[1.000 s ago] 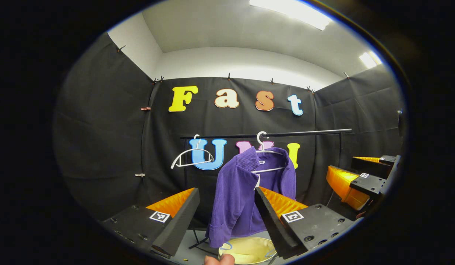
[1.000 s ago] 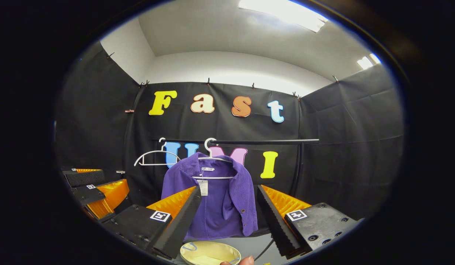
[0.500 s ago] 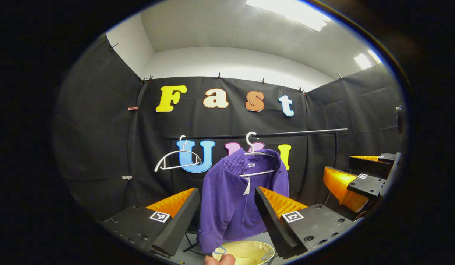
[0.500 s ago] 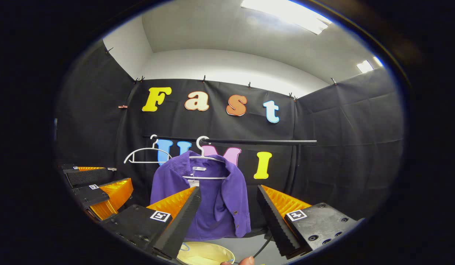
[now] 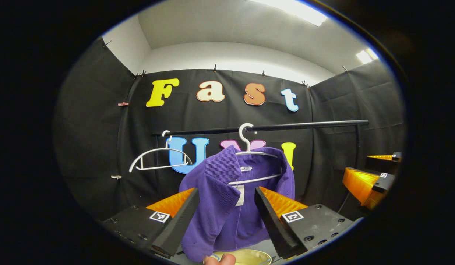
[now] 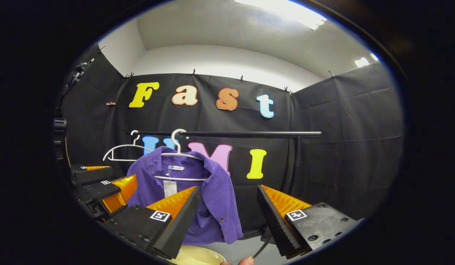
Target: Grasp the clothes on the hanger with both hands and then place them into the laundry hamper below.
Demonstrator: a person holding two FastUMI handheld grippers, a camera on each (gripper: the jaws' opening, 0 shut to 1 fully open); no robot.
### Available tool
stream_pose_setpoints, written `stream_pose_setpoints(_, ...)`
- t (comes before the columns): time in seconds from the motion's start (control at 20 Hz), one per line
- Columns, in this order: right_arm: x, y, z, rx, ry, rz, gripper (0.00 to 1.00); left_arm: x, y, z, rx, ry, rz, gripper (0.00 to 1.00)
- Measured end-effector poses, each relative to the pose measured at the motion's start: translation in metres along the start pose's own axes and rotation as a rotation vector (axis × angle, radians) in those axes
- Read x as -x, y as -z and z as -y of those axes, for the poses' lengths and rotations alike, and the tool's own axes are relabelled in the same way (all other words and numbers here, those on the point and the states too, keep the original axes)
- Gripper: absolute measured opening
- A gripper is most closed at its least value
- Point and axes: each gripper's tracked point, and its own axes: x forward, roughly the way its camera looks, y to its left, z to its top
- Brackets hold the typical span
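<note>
Both grippers have advanced toward the purple jacket [image 5: 227, 206], which hangs on its white hanger [image 5: 249, 151] from the rail [image 5: 279, 127]; grasp not yet made. Left gripper [image 5: 225, 217] and right gripper [image 6: 227, 217]: jaws released, empty. Hamper [image 5: 249, 255] at 6 o'clock, largely cut off
</note>
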Motion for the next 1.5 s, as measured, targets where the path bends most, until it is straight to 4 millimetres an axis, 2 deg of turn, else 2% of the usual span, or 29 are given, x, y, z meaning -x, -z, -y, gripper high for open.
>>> stream_pose_setpoints(0.25, -0.051, 0.026, -0.004, -0.007, -0.083, -0.013, 0.99, -0.071, 0.034, 0.004, -0.043, -0.078, -0.023, 0.95)
stream_pose_setpoints(0.4, -0.072, 0.037, -0.013, -0.018, -0.132, -0.017, 0.98, -0.099, 0.050, -0.005, -0.079, -0.135, -0.027, 0.94)
stream_pose_setpoints(0.6, -0.096, 0.045, -0.018, -0.021, -0.133, -0.023, 0.98, -0.125, 0.057, -0.029, -0.119, -0.215, -0.021, 0.97)
stream_pose_setpoints(0.75, -0.113, 0.046, -0.031, -0.027, -0.134, -0.008, 0.98, -0.128, 0.057, -0.042, -0.130, -0.222, -0.008, 0.93)
stream_pose_setpoints(0.85, -0.126, 0.045, -0.044, -0.037, -0.141, 0.009, 0.98, -0.129, 0.052, -0.049, -0.129, -0.205, 0.003, 0.86)
stream_pose_setpoints(0.9, -0.132, 0.044, -0.052, -0.058, -0.149, 0.021, 0.98, -0.126, 0.048, -0.052, -0.133, -0.200, 0.012, 0.73)
stream_pose_setpoints(1.1, -0.159, 0.049, -0.078, -0.101, -0.159, 0.071, 0.98, -0.127, 0.044, -0.042, -0.144, -0.084, 0.021, 0.20)
stream_pose_setpoints(1.2, -0.176, 0.061, -0.078, -0.089, -0.122, 0.059, 0.98, -0.129, 0.052, -0.049, -0.132, -0.085, -0.014, 0.12)
stream_pose_setpoints(1.3, -0.192, 0.072, -0.075, -0.111, -0.079, 0.052, 1.00, -0.130, 0.053, -0.054, -0.108, -0.105, -0.025, 0.10)
stream_pose_setpoints(1.4, -0.208, 0.081, -0.069, -0.132, -0.040, 0.063, 0.99, -0.132, 0.055, -0.050, -0.077, -0.094, -0.030, 0.10)
stream_pose_setpoints(1.5, -0.218, 0.092, -0.070, -0.126, -0.042, 0.041, 0.70, -0.132, 0.057, -0.050, -0.090, -0.093, -0.036, 0.11)
